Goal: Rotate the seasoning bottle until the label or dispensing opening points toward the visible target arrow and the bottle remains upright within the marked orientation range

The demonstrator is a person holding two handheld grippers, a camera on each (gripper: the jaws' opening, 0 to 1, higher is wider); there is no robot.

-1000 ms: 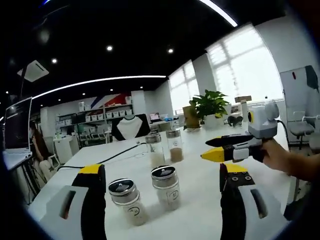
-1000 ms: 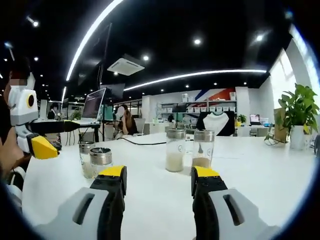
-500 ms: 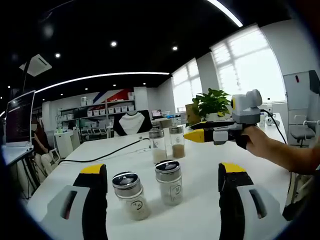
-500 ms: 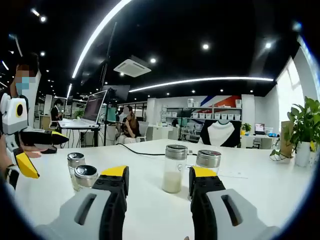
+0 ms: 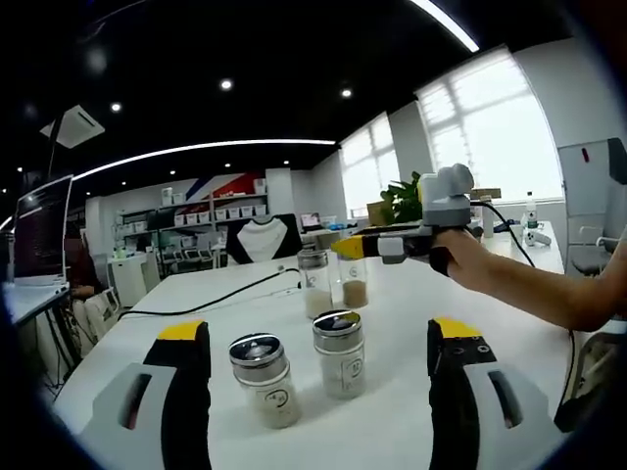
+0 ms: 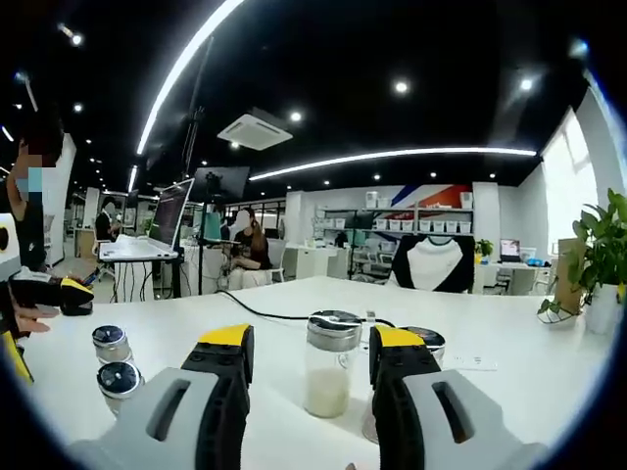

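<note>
Two short seasoning bottles with steel shaker lids, one [image 5: 265, 379] left of the other [image 5: 340, 353], stand upright on the white table [image 5: 392, 431] just beyond my left gripper [image 5: 318, 330], which is wide open. Farther back stand a taller bottle of pale powder [image 5: 313, 285] and one of brown powder [image 5: 353, 280]. My right gripper [image 5: 349, 248], held by a hand, reaches in from the right toward that far pair. In the right gripper view my right gripper [image 6: 312, 339] is open and the pale-powder bottle [image 6: 330, 364] stands in the gap at its tips. The brown-powder bottle [image 6: 427, 343] is half hidden behind the right jaw.
A black cable [image 5: 230, 297] runs across the table behind the bottles. In the right gripper view the short pair [image 6: 116, 362] stands at the left near my left gripper [image 6: 44, 295]. A potted plant [image 6: 600, 250] stands at the right; a monitor [image 6: 168, 212] and seated people are beyond the table.
My right gripper has moved in toward the far pair, so the pale-powder bottle now stands larger in the gap between its jaws. My left gripper has stayed open in front of the short pair.
</note>
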